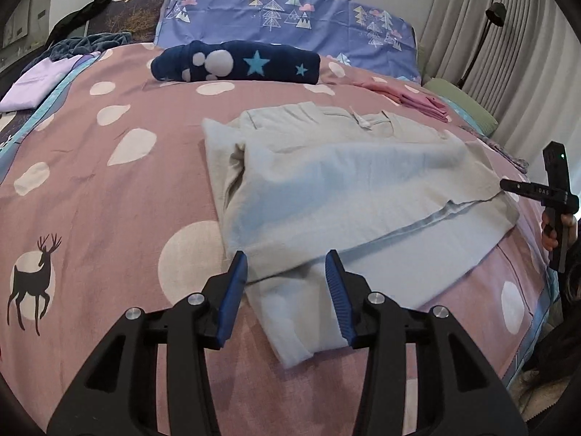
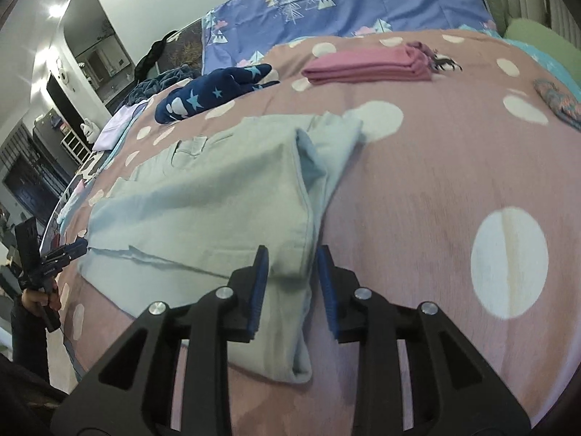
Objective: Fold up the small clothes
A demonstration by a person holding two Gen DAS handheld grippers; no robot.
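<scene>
One pale blue-grey garment [image 1: 326,181] lies folded on the bed, on the pink spotted bedspread [image 1: 109,200], and your two grippers sit at its near edge. Your left gripper [image 1: 287,265] has its fingers apart, a corner of the cloth lying loose between them; your right gripper [image 2: 292,258] likewise stands apart over the garment's folded edge, gripping nothing. Beyond it you have one navy star-patterned bundle [image 1: 236,63], one stack of pink folded cloth [image 2: 370,65] and one blue tree-print pillow [image 1: 290,14].
</scene>
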